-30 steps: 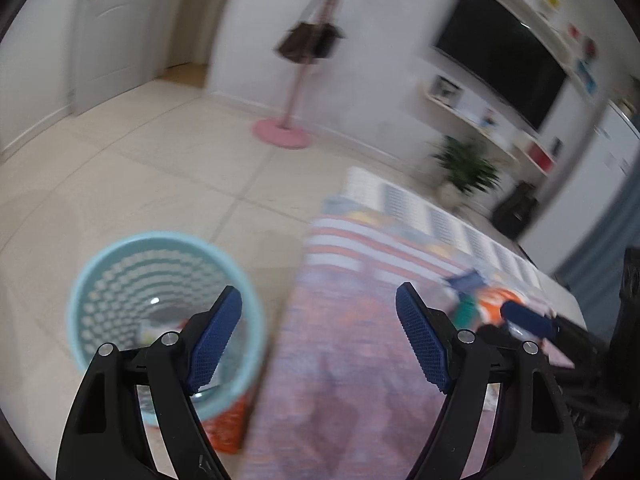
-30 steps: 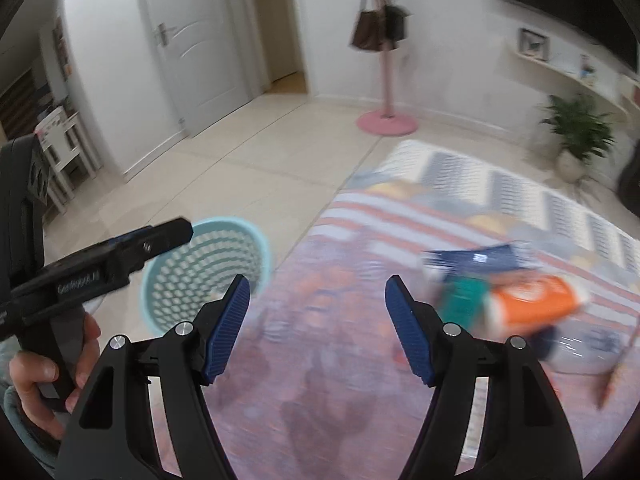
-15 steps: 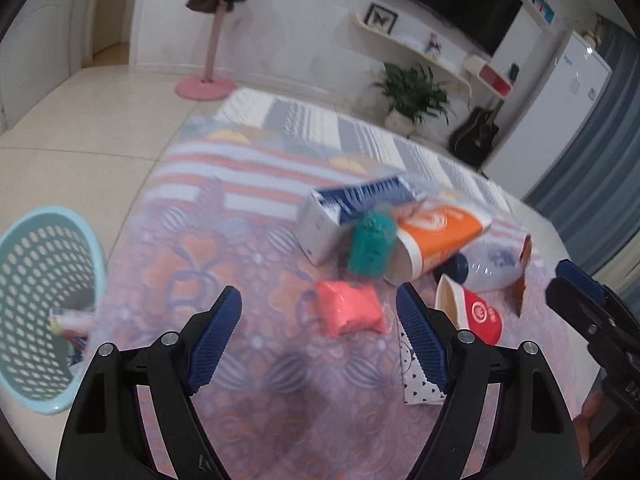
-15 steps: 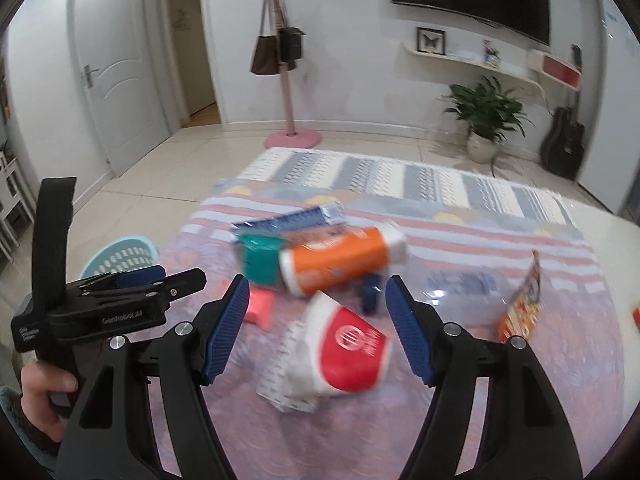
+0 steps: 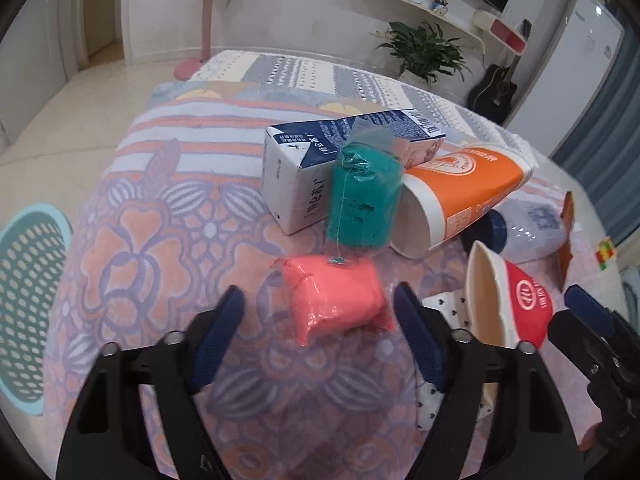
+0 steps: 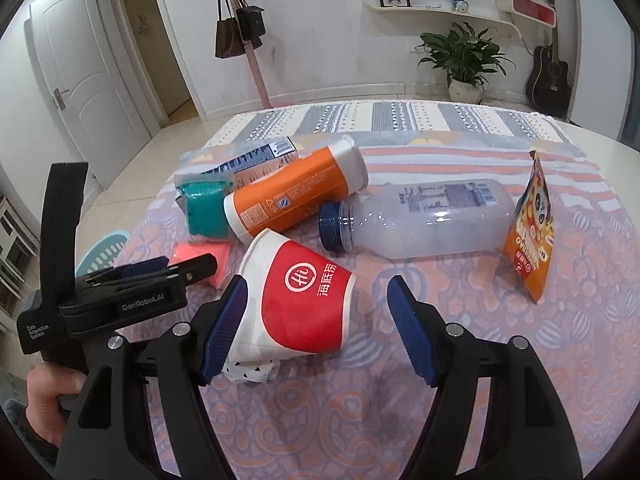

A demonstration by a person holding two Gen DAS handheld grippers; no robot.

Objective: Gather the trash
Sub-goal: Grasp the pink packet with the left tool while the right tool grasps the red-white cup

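A pile of trash lies on the patterned cloth. A pink packet point(image 5: 336, 304) sits between the closing jaws of my left gripper point(image 5: 318, 340), nearer the right pad, with neither pad pressing on it. My right gripper point(image 6: 318, 328) stands open around a tipped red paper cup point(image 6: 304, 300), whose rim is close to the left pad. Behind them lie a teal packet point(image 5: 364, 196), a blue-and-white carton point(image 5: 296, 176), an orange cup point(image 6: 296, 196), a clear bottle point(image 6: 432, 220) and an orange snack pouch point(image 6: 532, 236). The light blue trash basket point(image 5: 28, 300) stands on the floor at the left.
White dotted paper point(image 6: 248, 372) lies under the red cup. A hand point(image 6: 48, 392) holds the left gripper's handle. The table's left edge drops to a tiled floor. A coat stand point(image 6: 256, 60), a plant point(image 6: 464, 56), a guitar point(image 6: 548, 76) and a door point(image 6: 80, 72) line the far wall.
Both grippers swung right from the basket to the trash pile and came down close to it. The left jaws have narrowed around the pink packet.
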